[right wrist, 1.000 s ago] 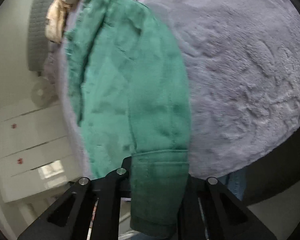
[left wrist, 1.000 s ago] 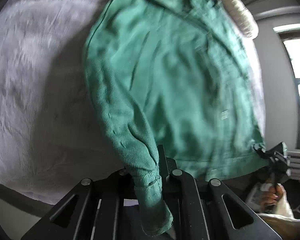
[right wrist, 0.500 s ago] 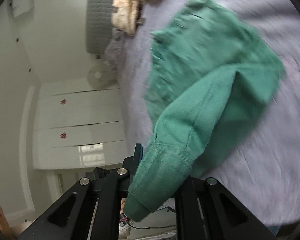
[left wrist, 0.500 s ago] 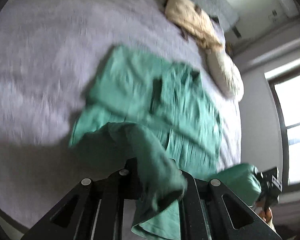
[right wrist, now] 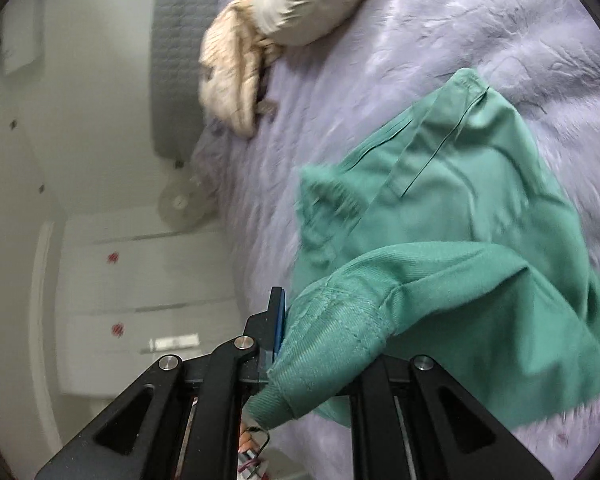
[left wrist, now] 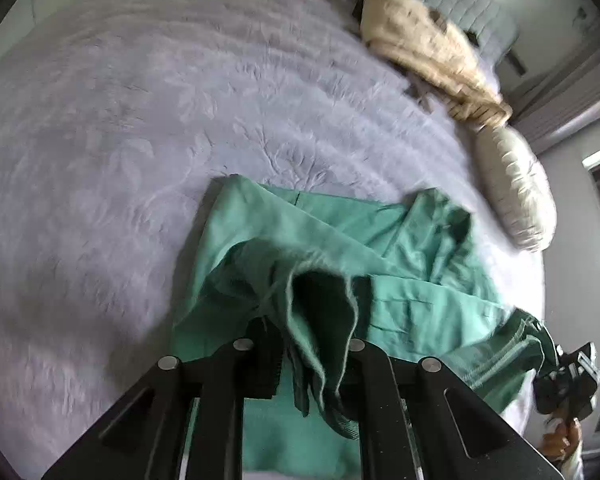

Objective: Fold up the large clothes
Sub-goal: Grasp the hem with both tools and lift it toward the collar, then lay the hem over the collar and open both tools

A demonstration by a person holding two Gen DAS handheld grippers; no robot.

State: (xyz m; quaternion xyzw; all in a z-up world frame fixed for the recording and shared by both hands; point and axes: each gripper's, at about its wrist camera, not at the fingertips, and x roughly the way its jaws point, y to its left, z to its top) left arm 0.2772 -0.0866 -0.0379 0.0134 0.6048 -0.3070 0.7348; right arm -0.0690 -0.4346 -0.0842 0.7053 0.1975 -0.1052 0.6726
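Green jacket bunched mid-frame on lavender blanket, cuff clenched in left gripper, hem in right gripper. Only right view: white cabinet, fan. Upper right: beige garment, pillow.

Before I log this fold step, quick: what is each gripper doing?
Left gripper: shut on the green jacket, gripping bunched fabric.
Right gripper: shut on the same jacket's ribbed cuff.
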